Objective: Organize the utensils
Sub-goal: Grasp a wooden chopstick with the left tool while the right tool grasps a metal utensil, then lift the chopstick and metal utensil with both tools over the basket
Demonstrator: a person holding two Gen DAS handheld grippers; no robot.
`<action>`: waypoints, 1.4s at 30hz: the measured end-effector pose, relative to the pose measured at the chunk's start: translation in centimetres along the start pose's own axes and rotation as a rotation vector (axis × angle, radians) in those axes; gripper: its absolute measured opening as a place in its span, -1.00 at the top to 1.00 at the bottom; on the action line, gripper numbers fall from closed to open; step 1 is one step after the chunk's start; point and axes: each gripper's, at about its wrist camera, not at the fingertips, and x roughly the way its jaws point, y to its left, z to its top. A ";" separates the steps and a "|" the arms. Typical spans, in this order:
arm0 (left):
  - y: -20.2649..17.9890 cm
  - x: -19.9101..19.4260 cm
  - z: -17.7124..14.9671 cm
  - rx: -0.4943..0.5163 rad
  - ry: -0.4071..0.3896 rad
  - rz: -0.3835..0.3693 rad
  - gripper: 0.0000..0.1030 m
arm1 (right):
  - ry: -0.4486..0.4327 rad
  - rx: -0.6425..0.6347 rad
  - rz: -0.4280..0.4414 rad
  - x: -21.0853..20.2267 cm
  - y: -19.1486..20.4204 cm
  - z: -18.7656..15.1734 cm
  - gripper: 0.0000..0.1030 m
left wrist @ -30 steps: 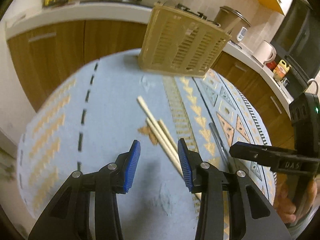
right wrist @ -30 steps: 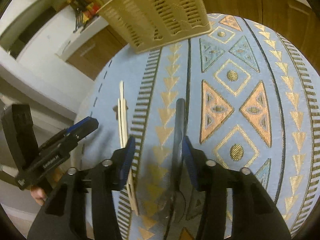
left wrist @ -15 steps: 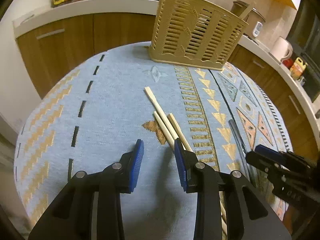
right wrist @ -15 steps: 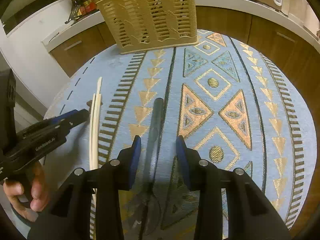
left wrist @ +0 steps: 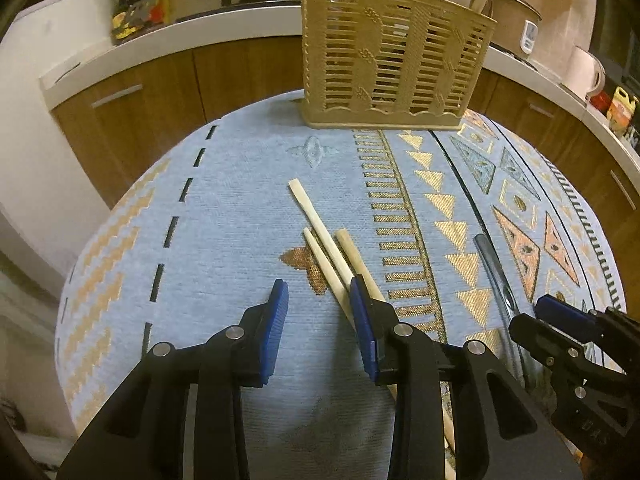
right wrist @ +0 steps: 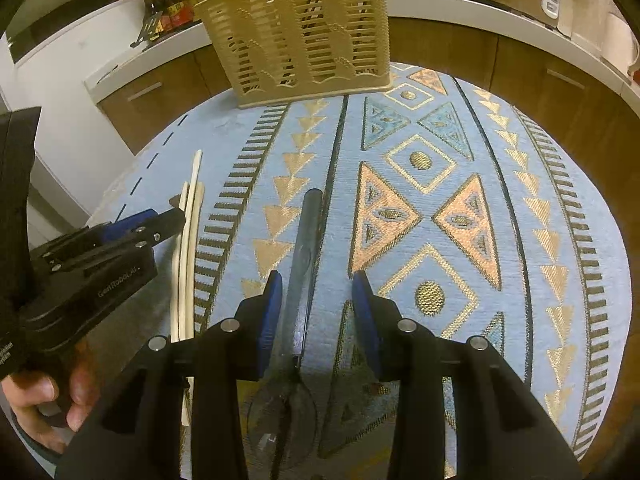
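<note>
Both grippers [left wrist: 318, 334] [right wrist: 318, 320] apart over woven cloth [left wrist: 240, 208]; slim wooden chopsticks [left wrist: 320, 236], slotted plastic basket [left wrist: 392, 76].

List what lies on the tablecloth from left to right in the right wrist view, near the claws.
Left claw → wooden chopsticks → dark spoon, which lies between the right claw's open fingers, handle pointing toward the beige utensil holder.

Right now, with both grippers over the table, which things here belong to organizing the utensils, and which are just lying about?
Job:
chopsticks
spoon
slatted utensil holder

Lying about:
sauce bottles
rice cooker
kettle
patterned tablecloth
</note>
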 end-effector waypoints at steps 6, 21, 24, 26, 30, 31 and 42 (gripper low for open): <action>0.2 0.3 0.5 0.121 0.051 -0.060 0.63 | 0.015 -0.020 -0.016 -0.2 0.0 0.0 0.35; -0.8 1.3 0.5 0.166 0.080 -0.008 0.80 | 0.053 -0.127 -0.114 1.1 2.0 0.9 0.77; -0.6 0.8 0.1 0.210 0.061 -0.055 0.92 | 0.060 -0.138 -0.091 1.0 1.8 0.9 0.80; -0.8 0.6 -0.4 0.268 0.047 -0.081 0.93 | 0.069 -0.119 -0.063 1.0 1.4 1.0 0.80; 0.3 0.1 -0.6 0.300 0.057 -0.139 0.93 | 0.076 -0.075 -0.035 0.7 0.4 1.3 0.80; 0.7 0.1 -0.4 0.294 0.067 -0.152 0.93 | 0.084 -0.076 -0.041 0.8 0.3 1.3 0.80; 1.3 1.2 1.7 0.318 0.215 -0.219 0.87 | 0.214 -0.115 -0.005 1.8 0.9 3.2 0.47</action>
